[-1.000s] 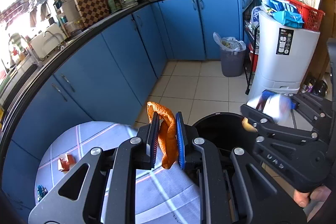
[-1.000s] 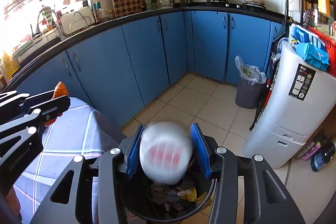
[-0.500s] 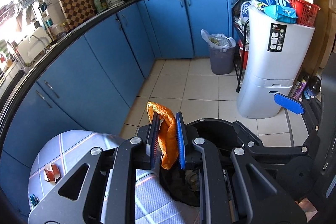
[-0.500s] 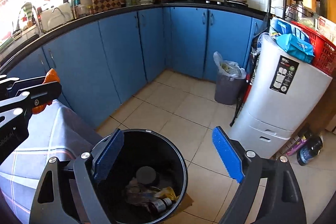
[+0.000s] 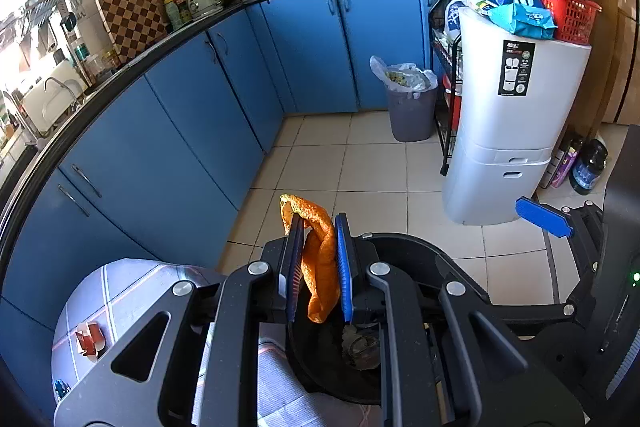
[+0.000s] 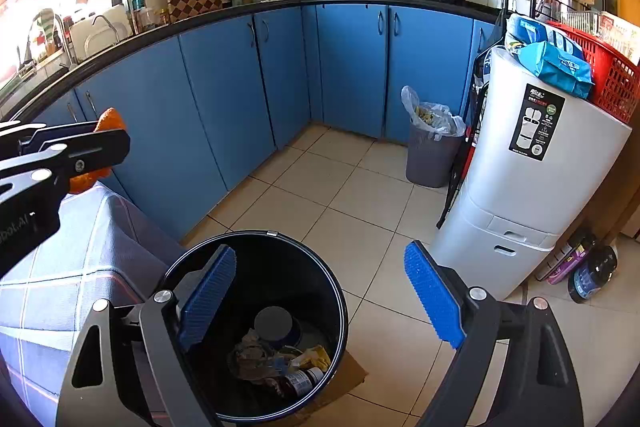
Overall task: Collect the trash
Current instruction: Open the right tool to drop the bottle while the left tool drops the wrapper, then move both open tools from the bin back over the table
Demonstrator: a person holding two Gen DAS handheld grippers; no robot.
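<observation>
Left wrist view — orange peel (image 5: 318, 267) upright between pads, long axis vertical.

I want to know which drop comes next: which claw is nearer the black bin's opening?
Right. The right claw, open and empty, hangs directly over the black bin. The left claw, shut on the orange peel, sits at the bin's table-side rim.

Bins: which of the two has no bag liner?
The black round bin right below the open right gripper. The grey bin by the blue cabinets has a plastic bag liner.
</observation>
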